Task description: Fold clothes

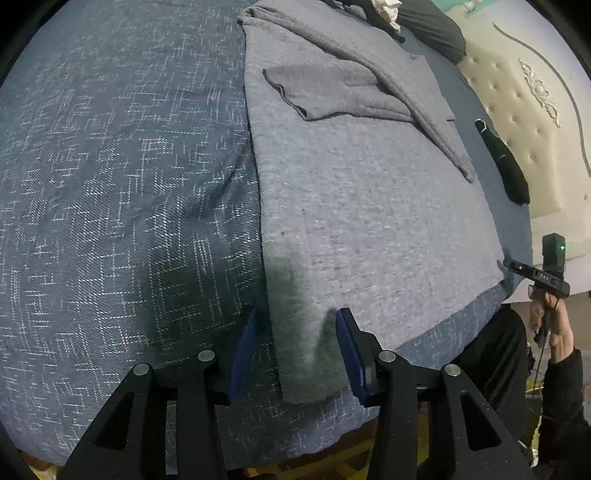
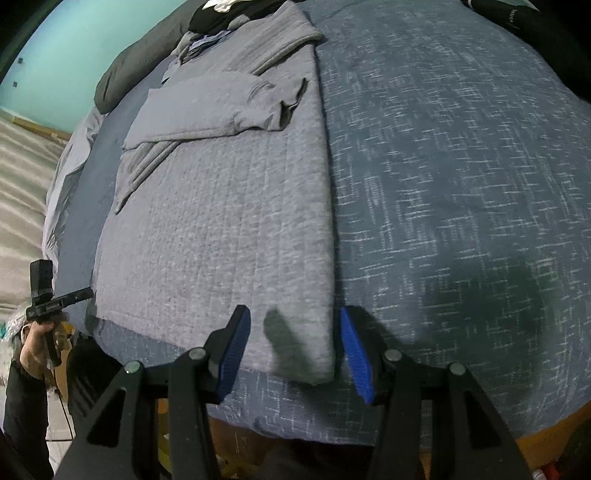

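A grey sweater [image 1: 369, 206] lies flat on the blue patterned bedspread [image 1: 110, 184], with its sleeves folded across the chest. My left gripper [image 1: 297, 350] is open and straddles the sweater's near left hem corner; cloth lies between the blue pads [image 1: 243, 354], which do not pinch it. In the right wrist view the same sweater [image 2: 221, 221] runs away from me. My right gripper [image 2: 295, 350] stands open astride the near right hem corner. Each gripper also shows in the other view, held by a hand at the opposite corner: the right gripper [image 1: 517, 267] and the left gripper [image 2: 74, 297].
A black sock-like item [image 1: 506, 166] lies on the bed beside the sweater. A dark pillow [image 1: 436, 29] and other clothes lie at the head end, before a tufted headboard [image 1: 524, 110]. The bed's near edge and wooden frame [image 2: 546, 435] are just under the grippers.
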